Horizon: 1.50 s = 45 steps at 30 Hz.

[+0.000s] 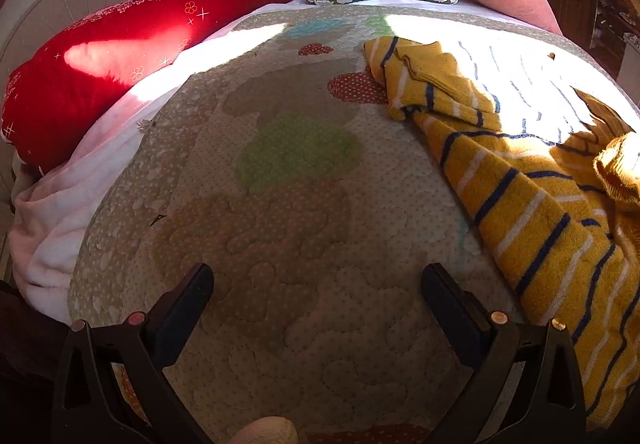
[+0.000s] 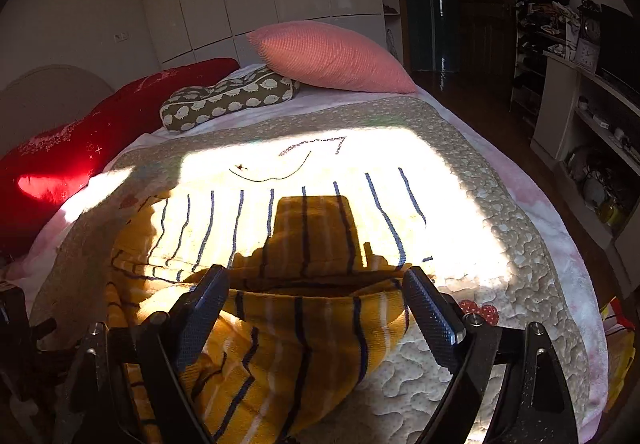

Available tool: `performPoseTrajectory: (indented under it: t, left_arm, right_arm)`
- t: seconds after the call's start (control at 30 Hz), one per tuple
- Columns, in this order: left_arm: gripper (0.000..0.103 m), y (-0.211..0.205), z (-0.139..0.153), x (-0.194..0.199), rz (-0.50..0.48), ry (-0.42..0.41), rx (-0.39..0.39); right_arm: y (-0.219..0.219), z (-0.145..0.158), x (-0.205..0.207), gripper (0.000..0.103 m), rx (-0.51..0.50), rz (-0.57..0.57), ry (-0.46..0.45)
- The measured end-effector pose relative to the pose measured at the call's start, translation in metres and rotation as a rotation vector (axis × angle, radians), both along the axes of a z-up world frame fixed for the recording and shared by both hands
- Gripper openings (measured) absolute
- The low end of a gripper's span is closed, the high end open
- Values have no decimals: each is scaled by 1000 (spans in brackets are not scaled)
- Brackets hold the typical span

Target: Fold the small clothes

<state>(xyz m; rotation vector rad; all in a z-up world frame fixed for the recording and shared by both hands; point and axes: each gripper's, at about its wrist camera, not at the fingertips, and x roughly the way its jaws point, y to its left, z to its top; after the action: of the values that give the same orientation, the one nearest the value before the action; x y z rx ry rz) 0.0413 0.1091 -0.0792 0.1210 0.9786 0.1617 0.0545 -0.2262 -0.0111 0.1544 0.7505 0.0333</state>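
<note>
Barely started, I'd say. On the left, the left gripper point(image 1: 318, 284) hangs over bare quilt point(image 1: 280, 204), jaws spread wide, holding nothing. Off to its right the yellow striped top point(image 1: 532, 204) lies rumpled on the quilt, one sleeve flopped across, no neat fold anywhere. The right gripper point(image 2: 316, 288) sits right over it, jaws spread too, not pinching yet. All the folding's left.

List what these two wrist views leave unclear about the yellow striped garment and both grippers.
- Yellow striped garment: left wrist view cuts it off at the right edge; its full shape is unknown.
- Same garment, right wrist view: sun glare washes out the far part, and the right gripper hides the near edge.
- Left gripper: open over the quilt; contact cannot be judged.
</note>
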Motion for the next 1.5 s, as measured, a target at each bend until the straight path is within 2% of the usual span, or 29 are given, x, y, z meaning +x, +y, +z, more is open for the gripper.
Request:
performPoseTrajectory:
  t: [0.13,0.23,0.4,0.43,0.47,0.5,0.57,0.63,0.7,0.83,1.03,1.1,1.17,1.23,1.27,1.3,1.37,1.43,1.5]
  left_arm:
    - [103,-1,-5,-3,6,-5,7]
    - [103,-4,-8,-3,9,7,23]
    - [103,4,-9,1,27,51,-49]
    - [103,5,-9,2,21,58,-51]
    - [103,4,-8,3,13,61,-48]
    - [103,4,-9,3,7,61,-46]
    - [103,4,-9,3,-1,60,-47]
    - [103,5,-8,3,-11,57,-52]
    - [103,7,-6,2,-17,55,-61]
    - [103,12,-1,-1,-21,48,-95]
    - [103,30,24,-13,6,-24,-152]
    - [103,39,37,-13,10,-52,-176]
    - [103,45,50,-6,8,-76,-187]
    - [103,48,63,8,-4,-95,-190]
    - [103,49,69,17,-6,-102,-195]
    - [103,49,75,28,-17,-110,-211]
    - [103,44,83,54,-55,-109,-238]
    - [103,32,87,83,-89,-109,-258]
    - [103,19,83,113,-109,-89,-269]
  right_arm:
    - [48,-9,14,91,-26,136,43]
    - [79,-18,29,91,-82,200,101]
    - [110,-46,50,90,-161,230,221]
    - [111,-52,53,87,-167,222,253]
    - [113,-58,58,71,-171,212,295]
    - [112,-65,58,47,-174,203,334]
    - [100,-71,53,23,-165,167,371]
    - [79,-63,37,21,-102,148,353]
    - [58,-54,16,20,-91,101,339]
    - [6,-49,-37,20,-49,-23,363]
    - [-55,-58,-115,24,91,-142,419]
    - [-71,-54,-133,28,152,-166,408]
    - [-78,-38,-140,28,148,-177,376]
    - [-82,-14,-133,30,123,-167,304]
    - [-83,-3,-124,40,129,-155,270]
    - [-84,8,-110,56,140,-135,237]
    - [-83,21,-76,74,139,-70,189]
    - [-81,24,-28,79,121,-15,141]
    - [-88,14,24,79,121,-9,161]
